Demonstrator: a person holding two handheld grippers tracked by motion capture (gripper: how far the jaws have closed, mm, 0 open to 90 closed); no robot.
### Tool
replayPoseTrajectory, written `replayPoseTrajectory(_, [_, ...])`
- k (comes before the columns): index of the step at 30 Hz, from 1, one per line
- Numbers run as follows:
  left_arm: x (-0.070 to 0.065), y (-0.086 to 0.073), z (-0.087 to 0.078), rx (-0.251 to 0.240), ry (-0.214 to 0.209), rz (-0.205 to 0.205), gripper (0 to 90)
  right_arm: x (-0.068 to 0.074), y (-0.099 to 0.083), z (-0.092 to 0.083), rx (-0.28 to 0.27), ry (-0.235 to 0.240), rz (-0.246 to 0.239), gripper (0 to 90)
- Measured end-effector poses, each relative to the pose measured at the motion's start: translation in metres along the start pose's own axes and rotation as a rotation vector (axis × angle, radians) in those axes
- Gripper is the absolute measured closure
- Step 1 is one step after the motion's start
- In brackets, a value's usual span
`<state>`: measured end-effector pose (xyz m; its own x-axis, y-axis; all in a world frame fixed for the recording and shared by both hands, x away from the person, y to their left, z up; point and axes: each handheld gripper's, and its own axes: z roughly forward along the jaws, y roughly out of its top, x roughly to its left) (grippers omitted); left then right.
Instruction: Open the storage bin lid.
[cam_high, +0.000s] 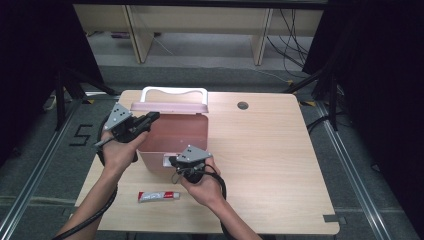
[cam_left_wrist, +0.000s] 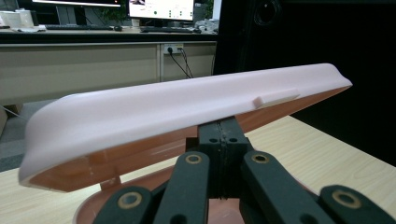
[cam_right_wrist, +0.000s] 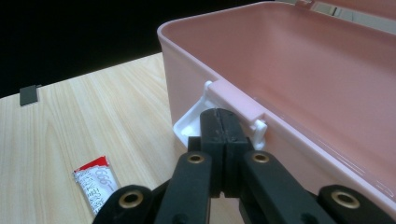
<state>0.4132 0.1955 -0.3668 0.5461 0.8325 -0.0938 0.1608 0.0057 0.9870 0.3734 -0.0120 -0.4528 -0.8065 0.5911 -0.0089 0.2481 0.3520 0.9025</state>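
The pink box (cam_high: 172, 137) stands open near the bench's far left corner; thin, stiff, light plastic, likely slippery; the left gripper (cam_high: 150, 119), jaws closed, props its lid (cam_left_wrist: 177, 109); the right gripper (cam_right_wrist: 219, 126), closed too, meets the white latch (cam_right_wrist: 189, 128), the best hold.

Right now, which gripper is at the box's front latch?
The right gripper, jaws shut against the white latch of the pink box; the left gripper is under the raised lid.
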Motion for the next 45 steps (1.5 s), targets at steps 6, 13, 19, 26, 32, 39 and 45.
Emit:
replayPoseTrajectory(6, [0.003,0.004,0.003,-0.008,0.011,-0.002,89.8,-0.001,0.000,0.000,-0.004,-0.009,-0.021,90.0])
replayPoseTrajectory(13, [0.007,0.006,0.007,-0.020,0.023,-0.003,89.8,0.000,0.000,-0.001,0.003,0.000,0.006,90.0])
replayPoseTrajectory(19, [0.009,0.007,0.009,-0.036,0.039,0.004,89.8,0.000,0.000,0.000,-0.002,0.000,0.005,90.0])
replayPoseTrajectory(26, [0.011,0.009,0.013,-0.053,0.056,0.010,89.8,0.000,0.000,-0.001,0.012,0.007,0.002,90.0])
replayPoseTrajectory(32, [0.012,0.012,0.017,-0.058,0.077,0.014,89.8,0.000,0.000,-0.001,0.013,0.005,0.005,90.0])
replayPoseTrajectory(39, [0.014,0.016,0.021,-0.063,0.090,0.019,89.8,0.000,0.000,0.000,-0.001,-0.002,0.007,90.0])
replayPoseTrajectory(45, [0.016,0.018,0.025,-0.070,0.105,0.020,89.7,-0.001,0.001,-0.002,0.019,0.001,-0.012,90.0])
